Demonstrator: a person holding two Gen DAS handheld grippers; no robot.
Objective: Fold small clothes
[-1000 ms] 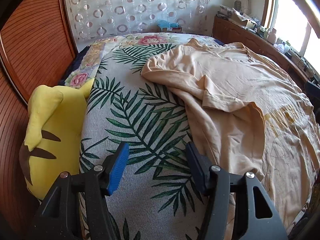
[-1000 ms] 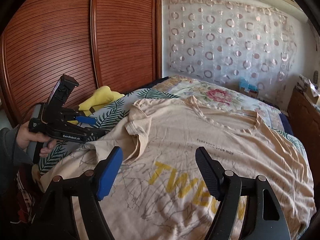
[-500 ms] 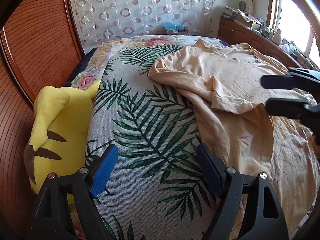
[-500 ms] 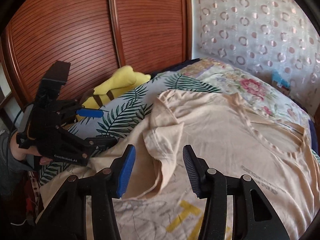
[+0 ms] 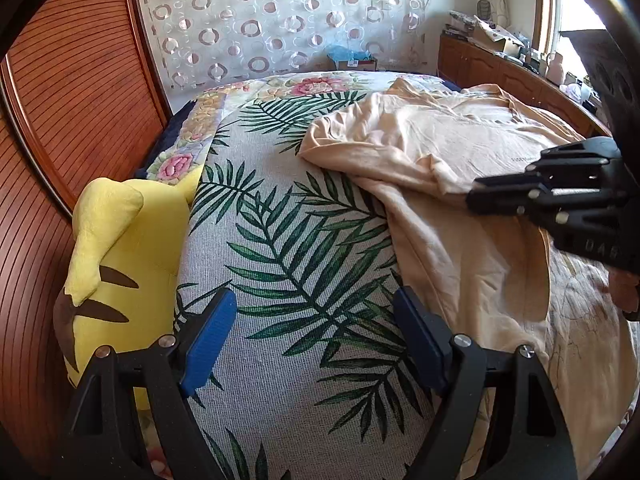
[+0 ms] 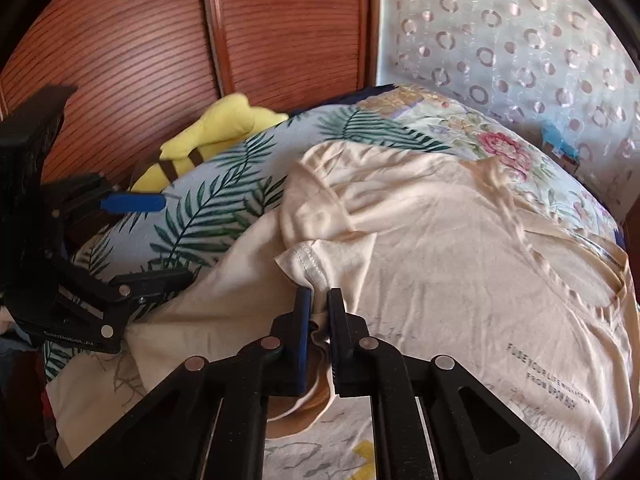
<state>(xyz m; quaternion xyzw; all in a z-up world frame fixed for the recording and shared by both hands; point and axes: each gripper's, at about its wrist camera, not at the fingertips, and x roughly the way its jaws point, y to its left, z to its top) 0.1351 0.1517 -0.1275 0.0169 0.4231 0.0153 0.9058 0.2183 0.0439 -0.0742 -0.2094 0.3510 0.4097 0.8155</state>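
Yellow plush toy (image 5: 116,264) at bed edge; palm-leaf bedspread (image 5: 288,280); floral quilt (image 5: 308,86); slatted wooden wardrobe doors (image 6: 168,40); circle-patterned curtain (image 5: 280,12).

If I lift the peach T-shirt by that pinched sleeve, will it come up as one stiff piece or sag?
Probably sag: the T-shirt already lies in soft wrinkles and folds. It looks thin and light, so most should trail on the leaf-print bedspread. The right hand-held gripper pinches only a sleeve hem, so it may slip.
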